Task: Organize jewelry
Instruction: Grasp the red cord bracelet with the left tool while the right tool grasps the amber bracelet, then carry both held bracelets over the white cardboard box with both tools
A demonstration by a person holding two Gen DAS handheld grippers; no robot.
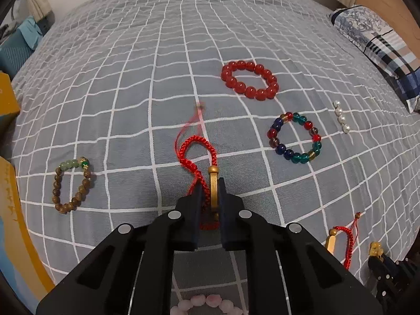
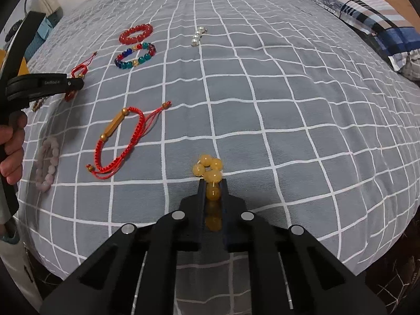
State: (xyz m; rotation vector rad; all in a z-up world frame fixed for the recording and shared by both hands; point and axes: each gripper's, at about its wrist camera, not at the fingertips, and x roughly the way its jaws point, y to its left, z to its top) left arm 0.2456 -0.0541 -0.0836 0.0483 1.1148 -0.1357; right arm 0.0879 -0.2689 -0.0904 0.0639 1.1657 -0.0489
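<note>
My left gripper (image 1: 212, 183) is shut on a red braided cord bracelet (image 1: 195, 138). Its gold bar (image 1: 213, 189) stands between the pads and its loop and tails hang forward over the bed. The right wrist view shows that same gripper (image 2: 76, 84) at the far left. My right gripper (image 2: 212, 183) is shut on a yellow bead bracelet (image 2: 212, 175), whose beads bunch up just past the fingertips. On the sheet lie a red bead bracelet (image 1: 228, 72), a multicoloured glass bead bracelet (image 1: 281, 148), a pearl piece (image 1: 341, 116) and a brown bead bracelet (image 1: 56, 183).
A second red cord bracelet with a gold bar (image 2: 114, 126) and a pink bead bracelet (image 2: 50, 176) lie near the bed's front left. The grey checked sheet (image 2: 288, 105) covers the bed. A patterned pillow (image 2: 367, 8) sits at the far right. Yellow boxes (image 1: 8, 97) stand beside the bed's left edge.
</note>
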